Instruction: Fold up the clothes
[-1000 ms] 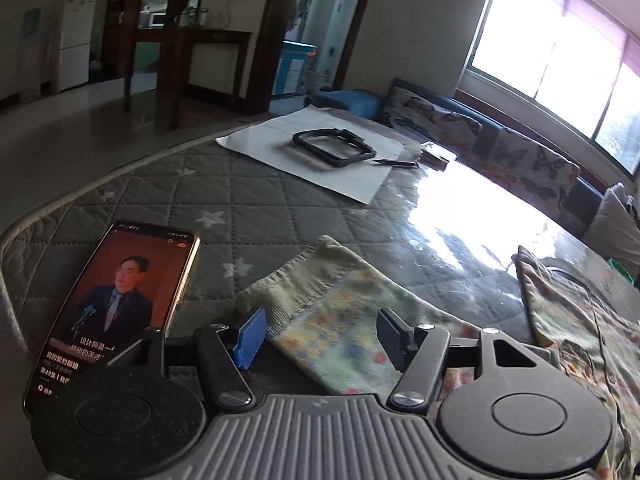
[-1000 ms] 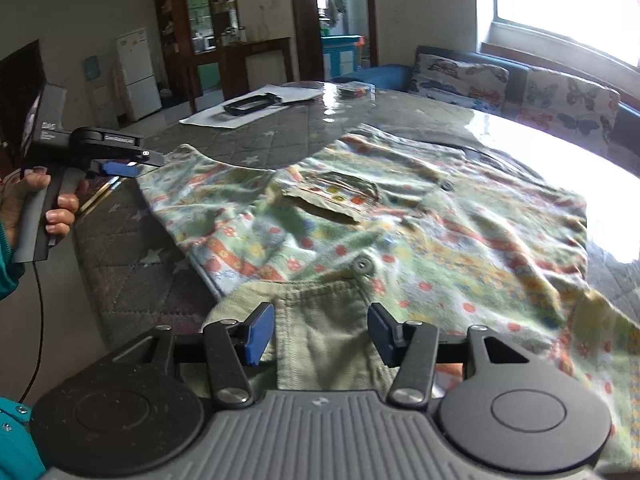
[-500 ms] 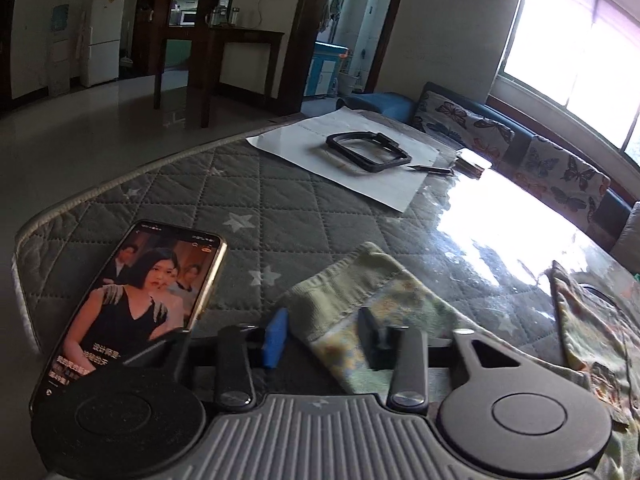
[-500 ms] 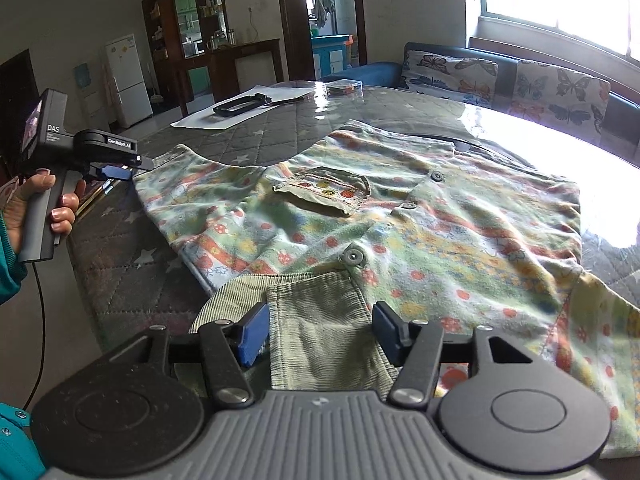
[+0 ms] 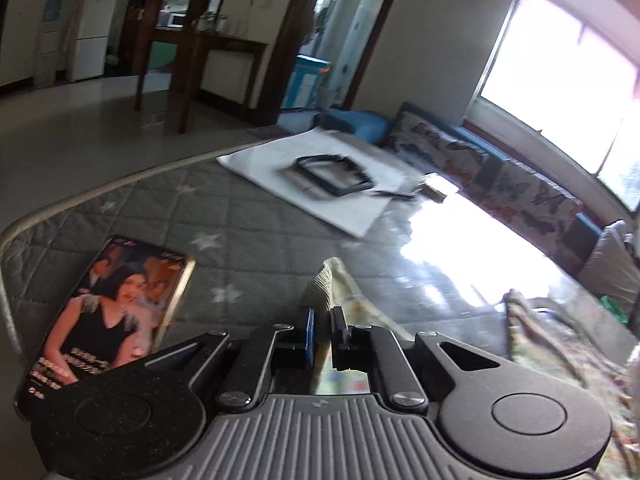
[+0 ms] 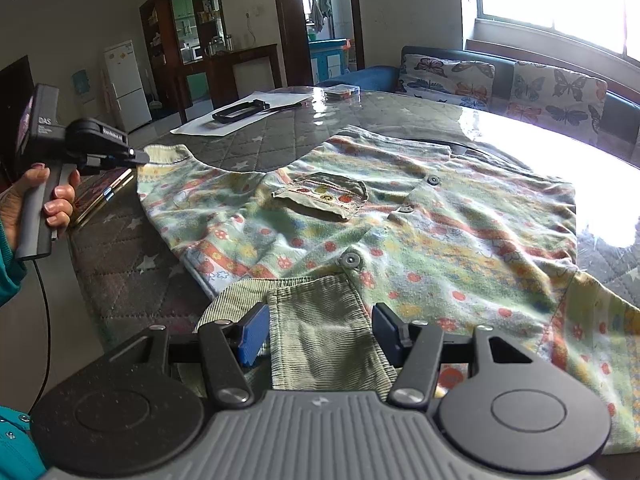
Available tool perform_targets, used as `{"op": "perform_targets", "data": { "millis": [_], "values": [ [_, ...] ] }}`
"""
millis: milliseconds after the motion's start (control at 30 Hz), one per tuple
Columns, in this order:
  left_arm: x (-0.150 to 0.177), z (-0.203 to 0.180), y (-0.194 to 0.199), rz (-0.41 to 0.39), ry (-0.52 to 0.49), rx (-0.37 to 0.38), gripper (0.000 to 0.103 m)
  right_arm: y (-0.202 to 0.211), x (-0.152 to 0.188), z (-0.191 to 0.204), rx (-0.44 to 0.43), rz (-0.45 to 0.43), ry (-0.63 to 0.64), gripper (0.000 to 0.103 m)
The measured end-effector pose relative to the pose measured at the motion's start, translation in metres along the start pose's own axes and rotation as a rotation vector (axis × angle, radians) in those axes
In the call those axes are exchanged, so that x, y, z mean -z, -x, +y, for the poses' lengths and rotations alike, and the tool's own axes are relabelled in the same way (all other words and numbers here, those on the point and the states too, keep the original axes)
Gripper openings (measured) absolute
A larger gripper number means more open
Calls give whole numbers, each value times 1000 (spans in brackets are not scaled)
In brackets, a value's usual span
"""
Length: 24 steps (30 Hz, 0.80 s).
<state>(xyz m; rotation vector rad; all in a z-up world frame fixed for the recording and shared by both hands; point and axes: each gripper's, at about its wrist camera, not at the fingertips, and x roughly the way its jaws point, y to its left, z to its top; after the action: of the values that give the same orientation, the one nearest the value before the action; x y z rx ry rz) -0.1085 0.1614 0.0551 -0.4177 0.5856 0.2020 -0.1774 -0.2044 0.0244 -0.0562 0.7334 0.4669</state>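
A green flowered child's shirt (image 6: 400,232) with a chest pocket and dark buttons lies spread front-up on the quilted table cover (image 6: 256,152). My left gripper (image 5: 322,330) is shut on the cuff of the shirt's sleeve (image 5: 324,284) and lifts it a little off the table; in the right wrist view it shows at the far left (image 6: 138,156), pinching that cuff (image 6: 168,153). My right gripper (image 6: 320,328) is open, its fingers astride the shirt's green corduroy collar (image 6: 316,320) at the near table edge.
A phone (image 5: 108,316) playing a video lies on the table just left of my left gripper. A white sheet (image 5: 312,184) with a black frame (image 5: 332,176) and a small box (image 5: 434,192) lie at the far side. A butterfly-print sofa (image 6: 500,84) runs behind the table.
My left gripper went from open beside the sleeve cuff to shut on it and has raised it. My right gripper stayed open and pulled back slightly over the collar.
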Motion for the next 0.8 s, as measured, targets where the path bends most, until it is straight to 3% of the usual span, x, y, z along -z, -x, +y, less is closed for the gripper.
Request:
{"op": "perform_targets", "data": {
  "millis": [233,533,667,800],
  "values": [
    [1,-46,27,5,-56,185,8,6,-3,-2,4,-25,-8,58],
    [28,-130,48,93,-152,483,8,16,-3,-17,9,-53,-78,57],
    [47,-160,50,135,-196,564,8,24,-3,-26,20,-67,-114,57],
    [64,-176,42,178,-239,584,8,30,-4,-37,24,-82,-156,57]
  ]
}}
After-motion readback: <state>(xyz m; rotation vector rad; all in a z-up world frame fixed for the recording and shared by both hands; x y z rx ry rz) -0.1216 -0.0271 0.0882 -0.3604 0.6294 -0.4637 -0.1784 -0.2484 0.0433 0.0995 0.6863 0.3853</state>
